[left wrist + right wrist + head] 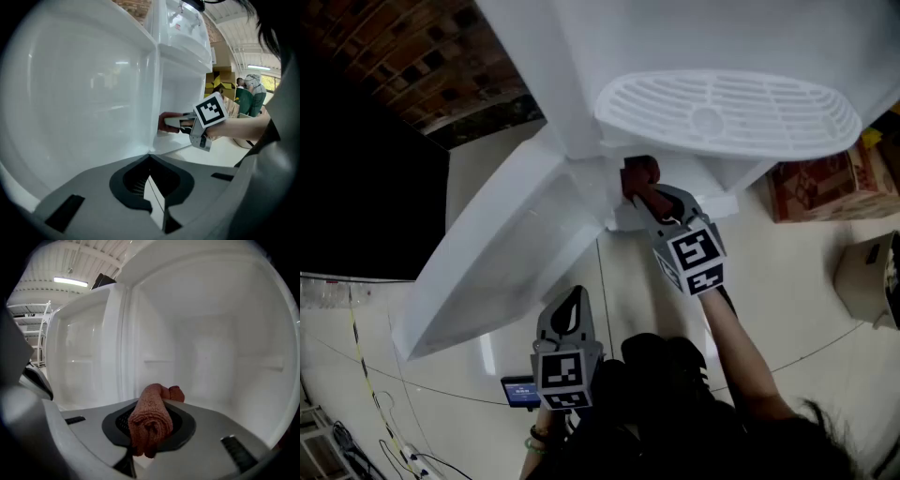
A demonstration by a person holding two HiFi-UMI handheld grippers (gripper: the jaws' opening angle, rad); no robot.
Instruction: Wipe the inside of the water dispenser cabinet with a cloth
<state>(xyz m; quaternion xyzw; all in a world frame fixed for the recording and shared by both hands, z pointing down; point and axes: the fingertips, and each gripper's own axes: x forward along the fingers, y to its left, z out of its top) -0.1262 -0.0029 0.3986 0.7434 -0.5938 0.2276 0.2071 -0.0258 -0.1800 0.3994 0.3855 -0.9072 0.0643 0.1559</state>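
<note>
One rust-red terry cloth (150, 420) sits rolled and clamped between the jaws of my right gripper (647, 192), mid-frame in the head view, at the mouth of the white water dispenser cabinet (211, 348) beneath its slotted drip tray (727, 112). The cabinet door (506, 253) stands open toward lower left. My left gripper (574, 298), jaws together on nothing, hangs lower centre.

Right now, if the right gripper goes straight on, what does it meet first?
Probably the cabinet's back wall, with the cloth in the right gripper touching first. Nothing shows in between, though depth is unclear.
</note>
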